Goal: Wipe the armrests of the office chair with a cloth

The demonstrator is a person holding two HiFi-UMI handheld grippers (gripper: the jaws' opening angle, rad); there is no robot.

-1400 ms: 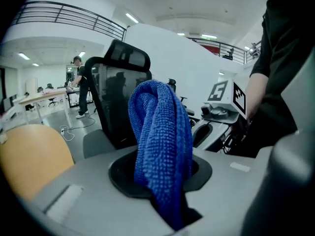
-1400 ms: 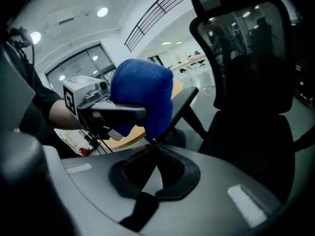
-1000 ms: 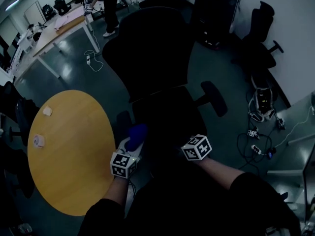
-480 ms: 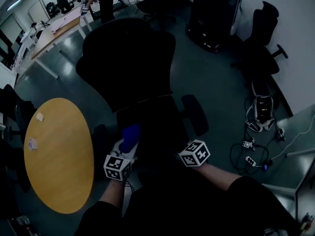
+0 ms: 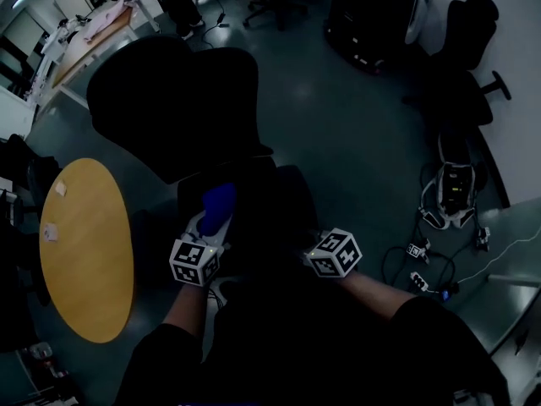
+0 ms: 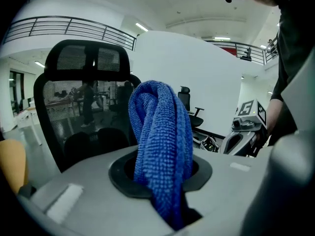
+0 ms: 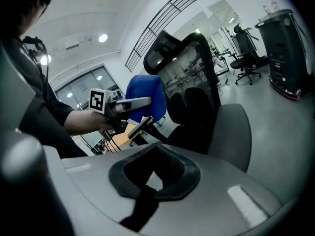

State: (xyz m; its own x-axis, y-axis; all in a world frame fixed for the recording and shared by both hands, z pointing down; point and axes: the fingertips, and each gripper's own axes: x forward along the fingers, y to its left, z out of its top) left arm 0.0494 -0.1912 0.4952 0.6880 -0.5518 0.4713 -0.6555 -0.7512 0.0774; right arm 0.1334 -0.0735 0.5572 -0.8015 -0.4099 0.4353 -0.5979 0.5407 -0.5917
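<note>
Black mesh is seen across the tall back of the office chair [image 5: 177, 100], which is faced from its front and fills the middle of the head view. A yellow round table [image 5: 84, 252] is set just beside it on the person's left. One grey armrest [image 7: 231, 132] is shown clearly in the right gripper view, on the person's right side of the seat. The other armrest is lost in the dark of the head view.

The left hand-held gripper [image 6: 162, 181] is clamped on a blue cloth [image 6: 160, 146], which is bunched and stands up out of the jaws. It is held over the front of the seat and is not seen to touch either armrest. The right hand-held gripper [image 7: 155, 173] is closed with nothing between its jaws and is held near the seat, apart from the left one.

The step in hand is judged to be the approach, with no wiping yet begun. For the next move, the cloth would need to be lowered onto an armrest pad, pressed flat and drawn along its length. The chair may swivel under pressure, so it could be steadied with the empty gripper.
</note>
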